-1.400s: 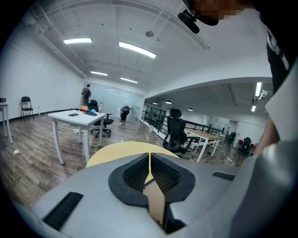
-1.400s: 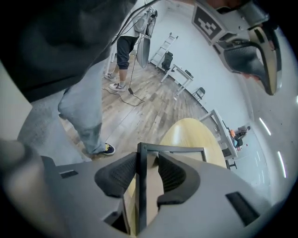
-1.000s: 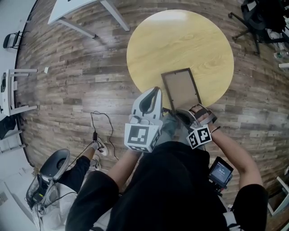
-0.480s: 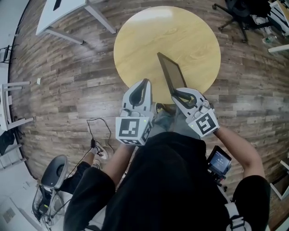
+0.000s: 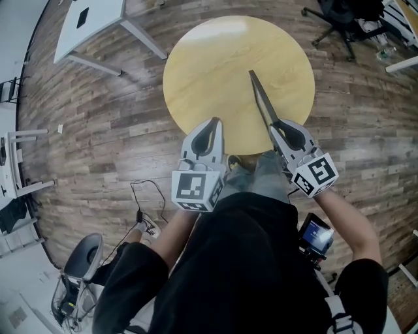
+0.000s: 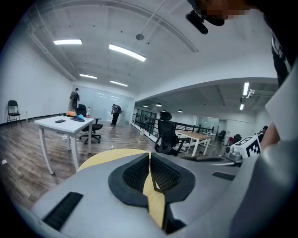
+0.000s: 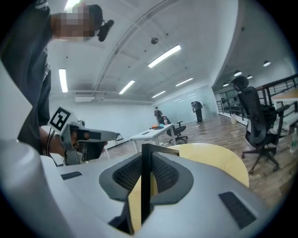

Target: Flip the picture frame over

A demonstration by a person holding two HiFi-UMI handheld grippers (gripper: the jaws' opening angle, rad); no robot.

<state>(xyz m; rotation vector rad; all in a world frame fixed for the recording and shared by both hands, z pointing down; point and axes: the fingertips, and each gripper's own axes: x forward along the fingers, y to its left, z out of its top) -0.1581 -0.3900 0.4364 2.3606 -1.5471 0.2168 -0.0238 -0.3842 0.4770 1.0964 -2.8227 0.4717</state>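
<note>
My right gripper (image 5: pixel 282 127) is shut on the near edge of the dark picture frame (image 5: pixel 261 98). It holds the frame up on edge above the round yellow table (image 5: pixel 215 59), so the head view shows only a thin dark line. In the right gripper view the frame (image 7: pixel 145 181) stands as a vertical black strip clamped between the pads. My left gripper (image 5: pixel 212 124) hovers at the table's near rim, to the left of the frame. Its jaws meet at the tips with nothing between them, as the left gripper view (image 6: pixel 149 158) shows.
A white desk (image 5: pixel 91 19) stands at the far left and a black office chair (image 5: pixel 339 16) at the far right. A cable (image 5: pixel 140 196) lies on the wooden floor to my left, near a grey chair (image 5: pixel 78 261).
The frame lay flat on the table a second ago. My right gripper has raised it and rolled it until it stands on edge. The left gripper has shifted only slightly.
</note>
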